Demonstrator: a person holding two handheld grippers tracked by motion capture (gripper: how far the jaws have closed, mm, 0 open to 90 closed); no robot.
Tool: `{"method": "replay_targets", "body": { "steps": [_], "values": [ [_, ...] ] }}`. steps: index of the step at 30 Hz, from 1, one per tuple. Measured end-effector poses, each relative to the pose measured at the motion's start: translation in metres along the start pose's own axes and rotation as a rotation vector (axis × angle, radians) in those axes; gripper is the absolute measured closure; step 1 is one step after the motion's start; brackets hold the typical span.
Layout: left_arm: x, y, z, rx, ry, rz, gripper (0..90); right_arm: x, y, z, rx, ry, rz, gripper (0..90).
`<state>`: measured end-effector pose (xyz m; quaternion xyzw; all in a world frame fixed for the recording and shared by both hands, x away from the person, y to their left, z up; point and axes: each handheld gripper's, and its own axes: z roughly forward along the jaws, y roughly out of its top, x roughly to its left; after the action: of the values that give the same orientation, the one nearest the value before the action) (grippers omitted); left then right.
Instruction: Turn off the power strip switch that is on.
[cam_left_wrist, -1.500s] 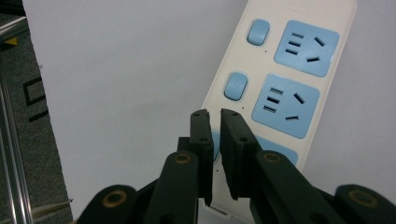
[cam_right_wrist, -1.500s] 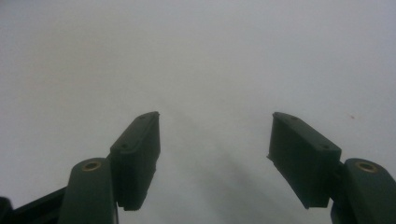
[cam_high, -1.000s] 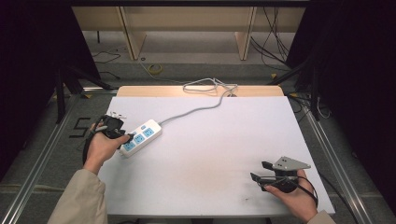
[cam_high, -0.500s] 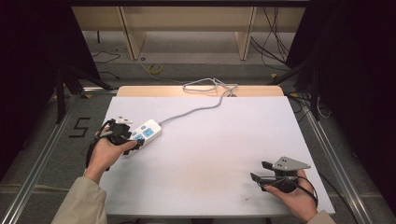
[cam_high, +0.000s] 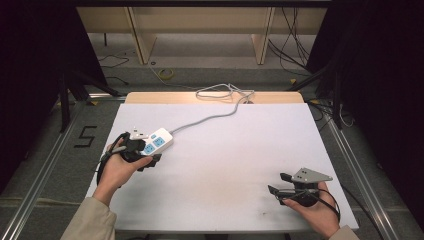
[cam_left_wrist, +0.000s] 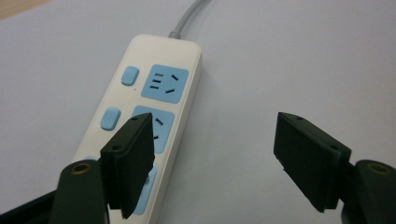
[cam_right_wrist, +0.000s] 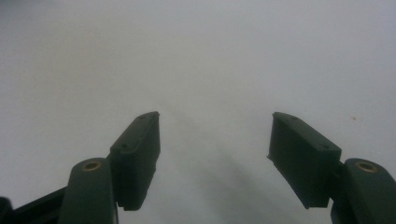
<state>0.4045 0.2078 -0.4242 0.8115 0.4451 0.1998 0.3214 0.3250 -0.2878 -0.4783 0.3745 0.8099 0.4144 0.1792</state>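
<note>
The right hand-held gripper (cam_high: 290, 189) rests low on the bare surface (cam_high: 240, 165), jaws apart, nothing between them. The left hand-held gripper (cam_left_wrist: 212, 161), jaws also apart, sits at the strip's (cam_left_wrist: 156, 112) near end, one jaw over its face. Judged step: lining up a grasp; next, centre and close. Beyond, the high view adds the cord (cam_high: 210, 117) running to the far edge.

Power strip (cam_high: 157, 141) on table (cam_high: 225, 150) left; cable (cam_high: 210, 118) runs to far edge.
</note>
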Motion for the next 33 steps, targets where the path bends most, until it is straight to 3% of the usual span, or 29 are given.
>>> {"method": "replay_targets", "body": {
  "steps": [8,20,33],
  "values": [
    [-0.014,-0.007,-0.001,-0.062,-0.013,0.064,28.4,0.0,0.0,0.0,-0.001,0.002,-0.002,34.6],
    [-0.029,-0.019,-0.001,-0.092,-0.048,0.119,27.7,0.0,0.0,0.0,-0.004,0.003,-0.006,34.6],
    [-0.032,-0.039,-0.001,-0.128,-0.065,0.105,24.2,0.0,0.0,-0.001,-0.006,0.007,-0.007,34.5]
  ]
}}
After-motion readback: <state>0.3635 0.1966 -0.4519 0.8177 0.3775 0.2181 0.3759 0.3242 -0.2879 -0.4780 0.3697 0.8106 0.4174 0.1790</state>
